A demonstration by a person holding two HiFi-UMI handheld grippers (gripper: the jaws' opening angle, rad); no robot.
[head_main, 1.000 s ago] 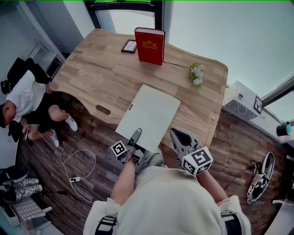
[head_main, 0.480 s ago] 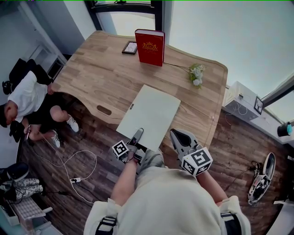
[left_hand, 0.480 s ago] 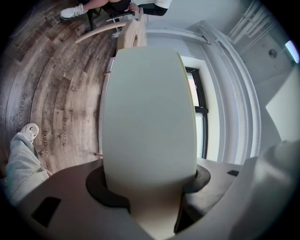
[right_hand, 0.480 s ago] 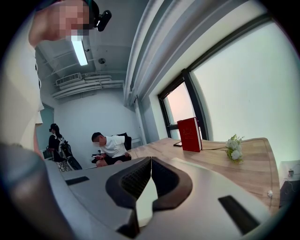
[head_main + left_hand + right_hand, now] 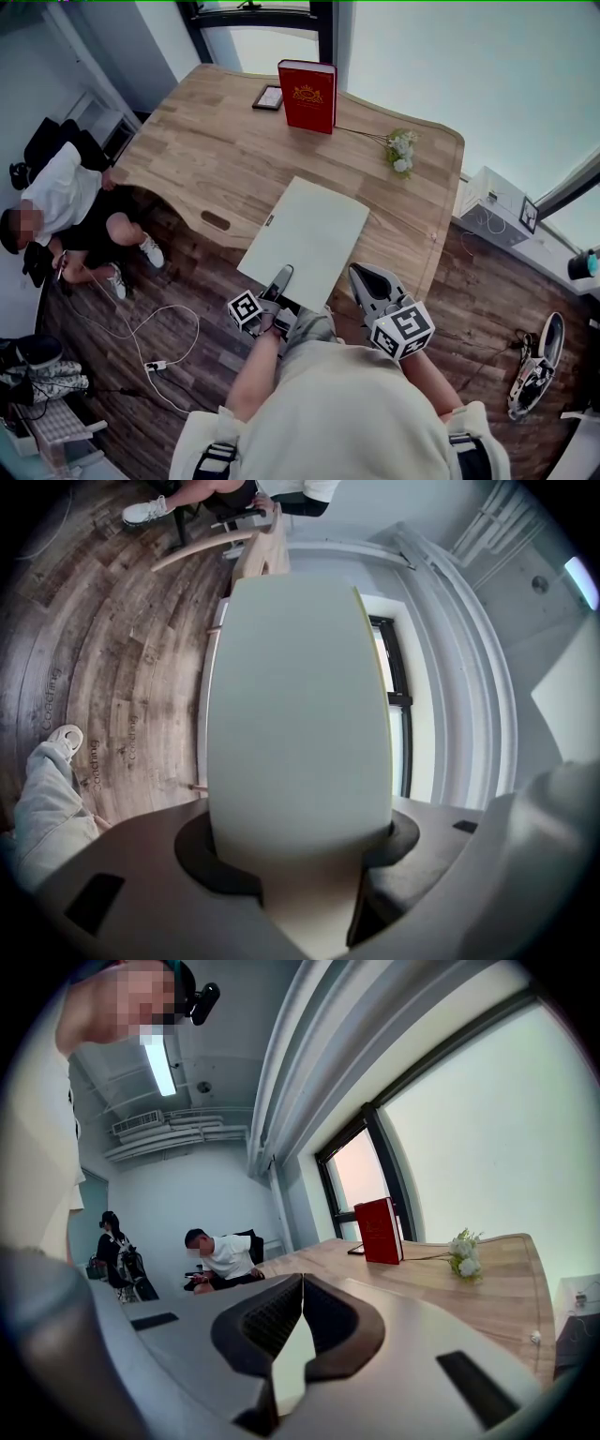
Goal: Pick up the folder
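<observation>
A pale grey-green folder [image 5: 305,234] lies on the wooden table [image 5: 206,141] with its near end past the front edge. My left gripper [image 5: 279,275] has that near edge between its jaws, which are closing on it. In the left gripper view the folder [image 5: 300,696] fills the middle and runs straight out from the left gripper [image 5: 298,832], both pads against it. My right gripper [image 5: 361,274] hangs just right of the folder's near corner, apart from it. Its jaws meet at the tips in the right gripper view [image 5: 302,1279], shut on nothing.
A red book [image 5: 307,94] stands upright at the table's far side beside a small dark frame [image 5: 268,96]. White flowers [image 5: 401,150] lie at the right. A person [image 5: 56,202] sits on the floor left of the table. A white cable [image 5: 141,328] and shoes [image 5: 530,366] lie on the floor.
The left gripper's jaws have closed onto the folder's near edge. The folder's near end has shifted slightly with the gripper. The right gripper has stayed where it was.
</observation>
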